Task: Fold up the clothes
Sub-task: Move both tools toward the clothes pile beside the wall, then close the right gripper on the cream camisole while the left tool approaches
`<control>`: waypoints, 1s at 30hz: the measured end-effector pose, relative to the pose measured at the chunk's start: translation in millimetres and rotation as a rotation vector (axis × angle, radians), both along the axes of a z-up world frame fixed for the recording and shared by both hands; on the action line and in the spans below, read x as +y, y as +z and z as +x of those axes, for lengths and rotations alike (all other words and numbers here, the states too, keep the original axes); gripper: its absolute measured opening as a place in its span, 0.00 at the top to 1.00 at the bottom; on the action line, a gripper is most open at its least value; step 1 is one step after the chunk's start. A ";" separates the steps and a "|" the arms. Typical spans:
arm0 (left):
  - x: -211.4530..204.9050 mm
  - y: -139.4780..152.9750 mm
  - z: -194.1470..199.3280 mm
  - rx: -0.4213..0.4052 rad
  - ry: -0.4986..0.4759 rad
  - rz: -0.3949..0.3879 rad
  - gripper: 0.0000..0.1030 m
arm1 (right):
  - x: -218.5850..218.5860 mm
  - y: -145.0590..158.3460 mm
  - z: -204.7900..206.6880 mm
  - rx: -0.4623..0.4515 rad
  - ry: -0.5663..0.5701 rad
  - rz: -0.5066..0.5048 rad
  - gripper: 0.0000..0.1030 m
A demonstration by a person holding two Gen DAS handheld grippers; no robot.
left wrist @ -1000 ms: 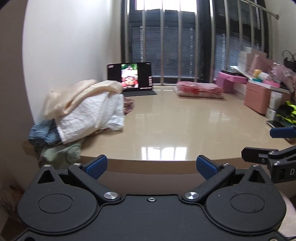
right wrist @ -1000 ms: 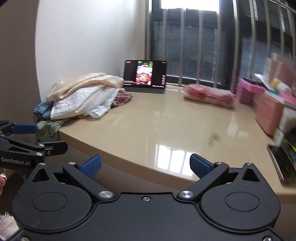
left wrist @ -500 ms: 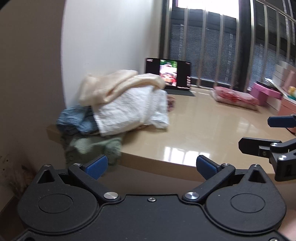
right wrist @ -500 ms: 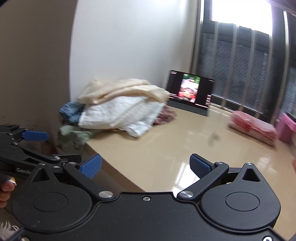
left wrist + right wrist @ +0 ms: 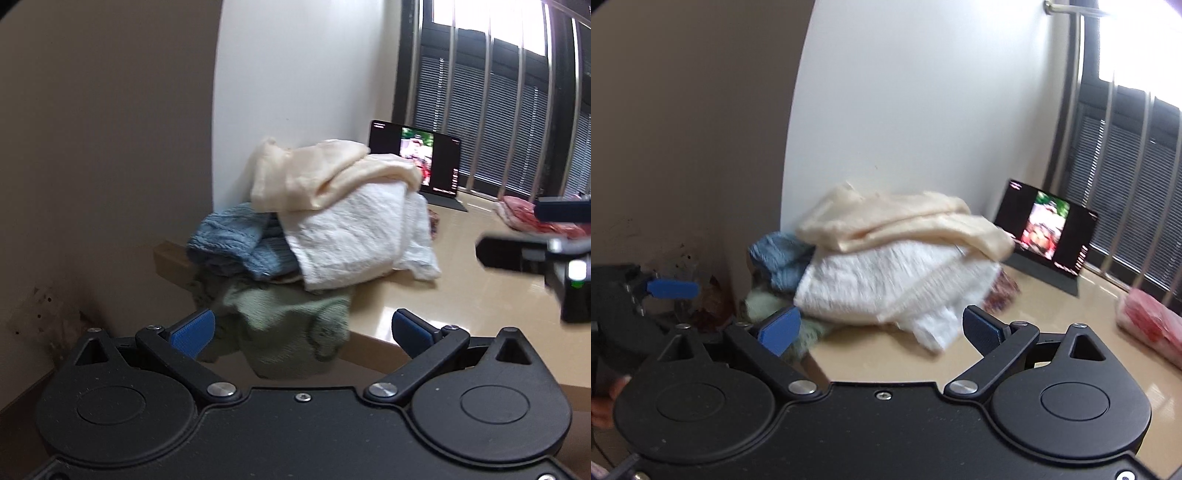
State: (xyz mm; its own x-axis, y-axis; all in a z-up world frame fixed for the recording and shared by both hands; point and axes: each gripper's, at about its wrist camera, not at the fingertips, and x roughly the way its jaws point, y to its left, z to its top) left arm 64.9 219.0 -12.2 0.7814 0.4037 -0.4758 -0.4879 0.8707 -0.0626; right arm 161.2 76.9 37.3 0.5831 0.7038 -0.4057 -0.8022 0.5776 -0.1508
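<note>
A pile of clothes sits on the near left corner of the beige table point(image 5: 443, 295). A cream garment point(image 5: 321, 173) lies on top of a white one point(image 5: 354, 236), with a blue knit point(image 5: 236, 240) at the left. A green knit point(image 5: 288, 325) hangs over the table edge. My left gripper point(image 5: 301, 332) is open and empty just short of the green knit. My right gripper point(image 5: 882, 328) faces the white garment point(image 5: 886, 284); its jaws are closing slightly, wide apart, with nothing between them. Each gripper shows in the other's view: the right gripper point(image 5: 517, 232) and the left gripper point(image 5: 653, 306).
A lit tablet point(image 5: 417, 162) stands behind the pile by the barred window. A folded red cloth point(image 5: 517, 214) lies at the far right of the table. A wall closes off the left side. A hand point(image 5: 602, 406) shows at the left edge.
Both views have swung left and closer to the pile, which now fills the middle. The right gripper's jaws have narrowed a little. Nothing was taken hold of.
</note>
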 end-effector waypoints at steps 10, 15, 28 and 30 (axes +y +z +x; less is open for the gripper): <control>46.0 -3.7 25.3 -0.012 0.086 0.041 0.00 | 63.6 9.6 44.3 0.028 0.059 0.026 0.12; 59.4 -2.9 48.4 -0.012 0.069 0.147 0.00 | 95.1 13.4 71.2 0.057 0.066 0.043 0.13; 70.6 7.8 120.6 -0.041 -0.096 0.201 0.09 | 163.0 31.4 196.4 0.323 -0.076 0.034 0.21; 72.3 8.1 130.4 -0.043 -0.110 0.182 0.13 | 171.5 26.5 215.3 0.379 -0.100 0.025 0.23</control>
State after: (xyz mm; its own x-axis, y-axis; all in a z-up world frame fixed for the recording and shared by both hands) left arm 195.3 291.3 -4.1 0.8435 0.3912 -0.3681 -0.3898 0.9173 0.0817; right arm 376.5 248.4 63.8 0.4610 0.6639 -0.5888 -0.7380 0.6553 0.1610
